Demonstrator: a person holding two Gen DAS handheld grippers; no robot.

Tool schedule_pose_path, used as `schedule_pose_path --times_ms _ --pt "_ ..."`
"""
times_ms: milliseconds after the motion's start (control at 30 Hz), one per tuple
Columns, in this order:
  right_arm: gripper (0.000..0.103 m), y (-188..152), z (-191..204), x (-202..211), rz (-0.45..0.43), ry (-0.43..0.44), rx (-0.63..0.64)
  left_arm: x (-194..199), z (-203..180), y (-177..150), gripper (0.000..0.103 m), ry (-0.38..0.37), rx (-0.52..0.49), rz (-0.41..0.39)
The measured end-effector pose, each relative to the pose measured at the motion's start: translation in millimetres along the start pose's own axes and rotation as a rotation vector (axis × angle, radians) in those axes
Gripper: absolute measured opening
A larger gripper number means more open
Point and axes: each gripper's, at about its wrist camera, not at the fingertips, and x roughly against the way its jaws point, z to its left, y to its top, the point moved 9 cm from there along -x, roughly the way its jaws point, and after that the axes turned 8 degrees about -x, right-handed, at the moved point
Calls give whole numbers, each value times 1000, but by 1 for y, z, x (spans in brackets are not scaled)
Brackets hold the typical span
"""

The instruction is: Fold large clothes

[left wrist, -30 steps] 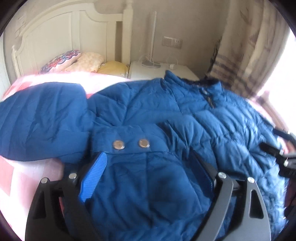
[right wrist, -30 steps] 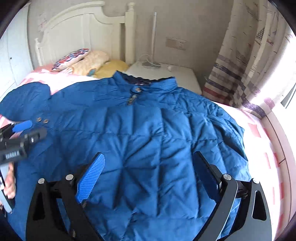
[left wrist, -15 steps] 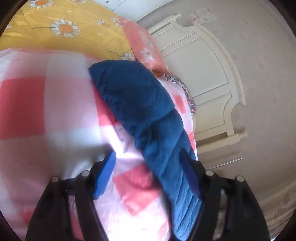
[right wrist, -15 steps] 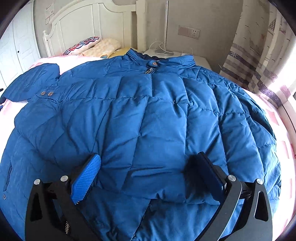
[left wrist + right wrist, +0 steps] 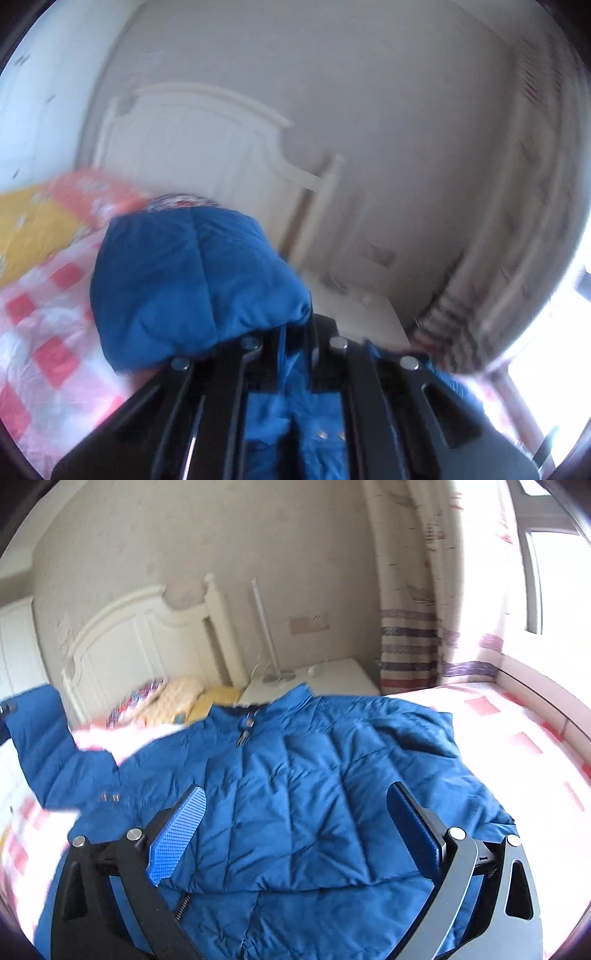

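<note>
L gripper [image 5: 295, 332]: jaws have just been closing, now pinched tight on the sleeve [image 5: 192, 280]; cloth is being bunched betw. the fingers and is puffing out ahead of them, raised off the bed.
R gripper [image 5: 295, 834]: jaws are being held wide, nothing betw. them; it is hovering over the jacket body, not touching as far as can be told.
Jacket [image 5: 314, 782]: blue quilted coat is lying front-up across the checked bedspread [image 5: 517, 731], collar toward the headboard [image 5: 133, 642]; one sleeve is being lifted at the view's left edge, rest is lying flat.
Risk 1: grip is prob. being taken on slick puffy fabric only; padding may be squeezed out and the sleeve may be dropped mid-fold.
Risk 2: w/ body unpinned, the whole coat may be dragged along as the sleeve is carried over, so the fold line is being lost; R gripper is judged needed as an anchor.
Risk 3: both views are being blurred by motion; sleeve end may be laid askew or bunched.
Edges: far sleeve side is lying near the bed edge by the window and curtain [image 5: 413, 635]; hem is falling under R gripper, out of clear view.
Open room: bare bedspread is being left free on both sides of the coat; nightstand [image 5: 325, 675] and pillows [image 5: 173, 698] are sitting beyond the collar, apart from the fold path.
</note>
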Motion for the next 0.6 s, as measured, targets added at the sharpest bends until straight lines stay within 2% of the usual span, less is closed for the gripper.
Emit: schedule_pose_path --times_ms 100,200,267,300,367,467,500,533,600 --pt "95 24 -32 34 -97 -5 -145 -29 -131 -48 7 -115 -294 102" --pt "96 33 -57 58 -131 -24 -194 -69 -219 -138 9 -217 -461 332" --pt "96 32 -72 64 -110 -45 -178 -92 -243 -199 12 -239 -535 497" --pt "96 31 -79 66 -100 -54 -168 -98 -245 -218 13 -217 -561 518" --pt "96 28 -94 71 -78 -67 -157 -101 -249 -223 12 -186 -614 505" --pt "96 22 -110 73 -43 -70 -180 -94 -245 -216 19 -241 -573 543" --pt "96 20 -111 71 -31 -62 -193 -90 -237 -208 37 -241 -548 543" --pt "96 18 -110 68 -16 -47 -206 -82 -225 -196 66 -220 -515 513" --pt "96 13 -101 63 21 7 -225 -61 -201 -165 85 -189 -432 383"
